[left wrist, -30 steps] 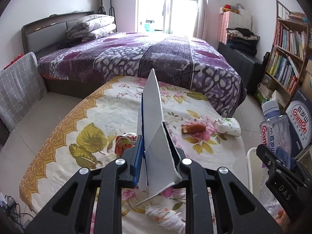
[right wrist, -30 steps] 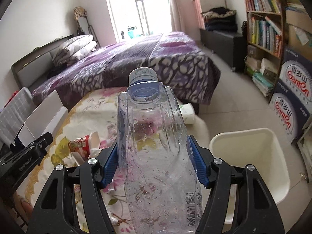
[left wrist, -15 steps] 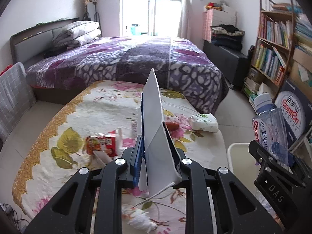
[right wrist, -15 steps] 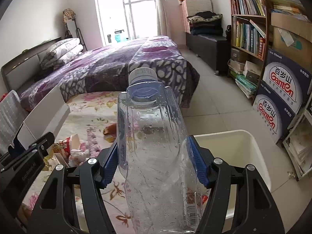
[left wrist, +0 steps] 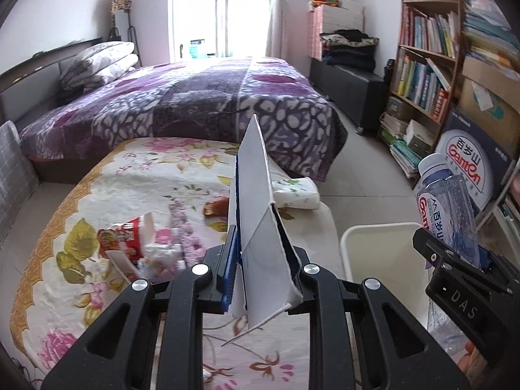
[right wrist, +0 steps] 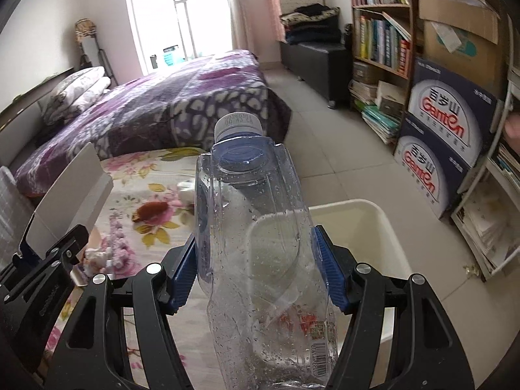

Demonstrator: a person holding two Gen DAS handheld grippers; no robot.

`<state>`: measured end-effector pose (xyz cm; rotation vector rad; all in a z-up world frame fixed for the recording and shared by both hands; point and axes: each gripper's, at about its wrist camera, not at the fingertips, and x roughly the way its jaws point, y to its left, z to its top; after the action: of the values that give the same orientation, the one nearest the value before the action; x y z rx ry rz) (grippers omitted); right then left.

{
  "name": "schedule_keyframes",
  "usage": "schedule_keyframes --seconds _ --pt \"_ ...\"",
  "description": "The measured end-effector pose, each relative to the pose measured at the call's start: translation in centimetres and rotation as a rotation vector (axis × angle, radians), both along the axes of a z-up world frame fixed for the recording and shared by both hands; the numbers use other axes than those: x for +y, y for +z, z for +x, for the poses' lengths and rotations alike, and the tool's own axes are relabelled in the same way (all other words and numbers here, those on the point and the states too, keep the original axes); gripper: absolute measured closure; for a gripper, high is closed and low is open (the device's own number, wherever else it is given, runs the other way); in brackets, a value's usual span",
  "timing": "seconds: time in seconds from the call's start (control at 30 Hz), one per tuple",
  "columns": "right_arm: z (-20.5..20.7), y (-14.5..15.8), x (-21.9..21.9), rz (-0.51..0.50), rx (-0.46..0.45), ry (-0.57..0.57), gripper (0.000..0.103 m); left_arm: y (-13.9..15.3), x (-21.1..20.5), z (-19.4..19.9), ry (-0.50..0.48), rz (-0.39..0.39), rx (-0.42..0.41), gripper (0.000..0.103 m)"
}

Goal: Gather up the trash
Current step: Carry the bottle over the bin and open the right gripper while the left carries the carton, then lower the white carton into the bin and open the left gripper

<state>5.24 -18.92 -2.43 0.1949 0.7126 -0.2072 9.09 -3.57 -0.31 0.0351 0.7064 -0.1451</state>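
My left gripper point(left wrist: 260, 247) is shut on a flattened white carton point(left wrist: 260, 214), held upright above the floral table point(left wrist: 107, 188). My right gripper point(right wrist: 256, 243) is shut on an empty clear plastic bottle point(right wrist: 250, 227), held upright; it also shows at the right of the left wrist view point(left wrist: 451, 214). A cream bin point(right wrist: 367, 234) stands on the floor just right of the table, partly below and behind the bottle; it also shows in the left wrist view point(left wrist: 383, 253). The left gripper and carton appear at the left of the right wrist view point(right wrist: 68, 201).
On the table lie a red snack packet point(left wrist: 126, 237), crumpled white paper point(left wrist: 159, 256), a brown wrapper point(left wrist: 217, 208) and a tissue pack point(left wrist: 295, 191). A purple bed point(left wrist: 182, 104) stands beyond. Bookshelves point(left wrist: 425, 65) and Ganten boxes point(right wrist: 445, 133) line the right wall.
Both grippers have moved to the right with their loads. The bin has come further into view, now beneath and behind the bottle. The table has shifted left in both views.
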Motion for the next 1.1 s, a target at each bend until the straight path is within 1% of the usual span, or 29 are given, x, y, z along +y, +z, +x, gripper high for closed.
schedule_keyframes --seconds 0.27,0.3,0.33,0.4,0.5,0.83,1.0,1.1 --pt "-0.7 -0.8 -3.9 0.018 0.055 -0.092 0.038 -0.9 -3.8 -0.1 -0.085 0.005 0.019 0.081" --pt "-0.8 -0.9 -4.5 0.022 0.063 -0.105 0.035 -1.0 -4.2 -0.2 -0.098 0.007 0.02 0.081" --pt "-0.9 -1.0 -4.9 0.023 0.068 -0.118 0.028 -1.1 -4.6 -0.2 -0.108 0.01 0.02 0.081" --pt "-1.3 -0.9 -6.0 0.02 0.069 -0.156 0.018 -1.3 -5.7 -0.2 -0.135 0.014 0.024 0.081" --pt "-1.9 -0.9 -7.6 0.03 0.067 -0.191 0.015 -1.7 -7.4 -0.3 -0.172 0.018 0.033 0.081" --pt "-3.9 -0.6 -12.3 0.063 0.053 -0.283 0.011 -2.8 -13.5 -1.2 -0.311 0.021 0.067 0.081" --pt "-5.1 0.0 -14.3 0.074 0.027 -0.331 0.008 -3.6 -15.8 -1.4 -0.361 0.002 0.108 0.08" --pt "-5.7 0.1 -15.6 0.089 0.02 -0.356 0.008 -3.9 -16.9 -1.3 -0.393 -0.024 0.139 0.079"
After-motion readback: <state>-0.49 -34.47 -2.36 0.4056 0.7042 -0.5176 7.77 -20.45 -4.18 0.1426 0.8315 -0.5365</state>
